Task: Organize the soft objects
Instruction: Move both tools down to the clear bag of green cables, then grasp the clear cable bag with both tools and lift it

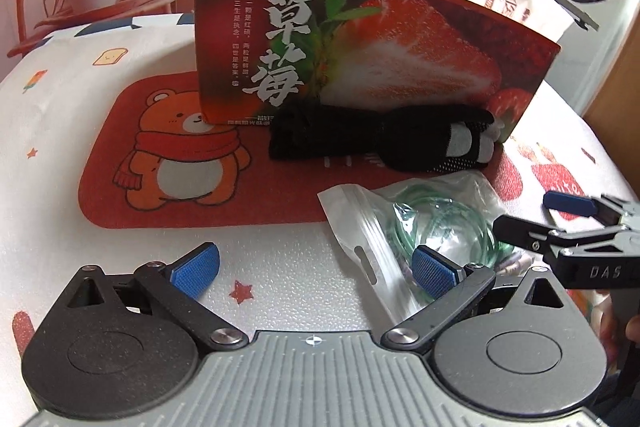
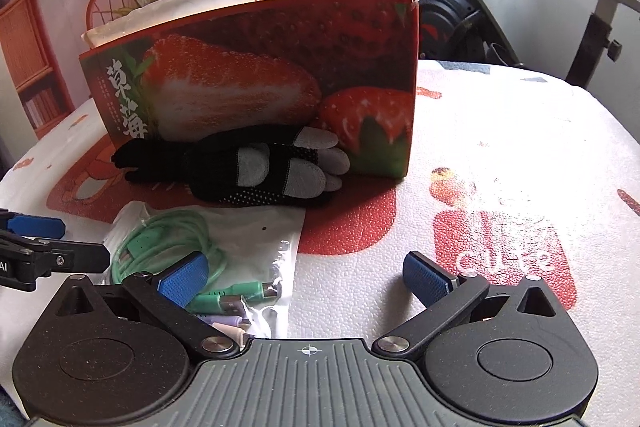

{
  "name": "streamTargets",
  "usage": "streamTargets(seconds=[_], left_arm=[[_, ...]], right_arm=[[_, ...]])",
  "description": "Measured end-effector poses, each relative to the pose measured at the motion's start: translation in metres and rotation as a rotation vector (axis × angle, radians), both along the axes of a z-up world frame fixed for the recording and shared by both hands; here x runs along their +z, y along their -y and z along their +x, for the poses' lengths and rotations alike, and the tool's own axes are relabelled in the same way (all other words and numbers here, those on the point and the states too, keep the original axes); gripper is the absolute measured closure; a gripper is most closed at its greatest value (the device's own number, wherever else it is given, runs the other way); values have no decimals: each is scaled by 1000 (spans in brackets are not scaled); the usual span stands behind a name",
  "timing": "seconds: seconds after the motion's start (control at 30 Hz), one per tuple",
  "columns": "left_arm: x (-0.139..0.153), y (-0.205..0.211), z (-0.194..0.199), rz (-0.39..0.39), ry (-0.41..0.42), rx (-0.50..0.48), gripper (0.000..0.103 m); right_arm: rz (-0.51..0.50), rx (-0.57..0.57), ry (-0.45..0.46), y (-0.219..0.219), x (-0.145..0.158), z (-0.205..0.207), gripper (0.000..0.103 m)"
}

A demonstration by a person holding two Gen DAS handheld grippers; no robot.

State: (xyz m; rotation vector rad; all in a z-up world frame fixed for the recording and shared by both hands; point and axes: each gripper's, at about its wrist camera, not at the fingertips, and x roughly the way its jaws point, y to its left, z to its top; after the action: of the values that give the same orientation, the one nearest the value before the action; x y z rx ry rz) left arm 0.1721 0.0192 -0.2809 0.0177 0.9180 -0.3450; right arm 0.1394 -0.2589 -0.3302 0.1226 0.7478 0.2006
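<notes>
Against the strawberry box point(image 2: 260, 75) lie black gloves point(image 2: 256, 167) (bare tablecloth point(image 2: 500, 147) rightward); both grippers' fingers point(image 1: 196, 263) point(image 2: 424, 277) spread, empty.

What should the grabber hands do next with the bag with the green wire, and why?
Probably ease the left gripper forward and close it on the clear bag. Both grippers are open and empty, the bag lies loose right at its fingers, and the strawberry box stands open just behind the black gloves.

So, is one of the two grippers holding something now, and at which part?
Nothing is held. The left gripper and the right gripper are both open above the table, near the clear bag of cables, not gripping it.
</notes>
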Motion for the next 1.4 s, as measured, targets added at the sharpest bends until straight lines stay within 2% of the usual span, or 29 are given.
streamTargets(seconds=[0.63, 0.8, 0.9, 1.0, 1.07, 1.23, 1.4], left_arm=[[1, 4, 3, 25, -14, 15, 0], [2, 2, 5, 13, -43, 20, 0], [5, -4, 5, -37, -63, 41, 1], [10, -7, 6, -109, -78, 48, 15], [12, -3, 6, -111, -85, 18, 32], [11, 6, 9, -195, -146, -34, 52], [9, 12, 8, -217, -161, -55, 57]], right_arm=[[3, -6, 12, -2, -2, 0, 0], [1, -4, 12, -2, -2, 0, 0], [1, 0, 14, -2, -2, 0, 0], [14, 33, 19, -3, -2, -1, 0], [19, 72, 22, -6, -2, -2, 0], [38, 138, 26, -10, -1, -2, 1], [48, 150, 27, -10, 0, -2, 5]])
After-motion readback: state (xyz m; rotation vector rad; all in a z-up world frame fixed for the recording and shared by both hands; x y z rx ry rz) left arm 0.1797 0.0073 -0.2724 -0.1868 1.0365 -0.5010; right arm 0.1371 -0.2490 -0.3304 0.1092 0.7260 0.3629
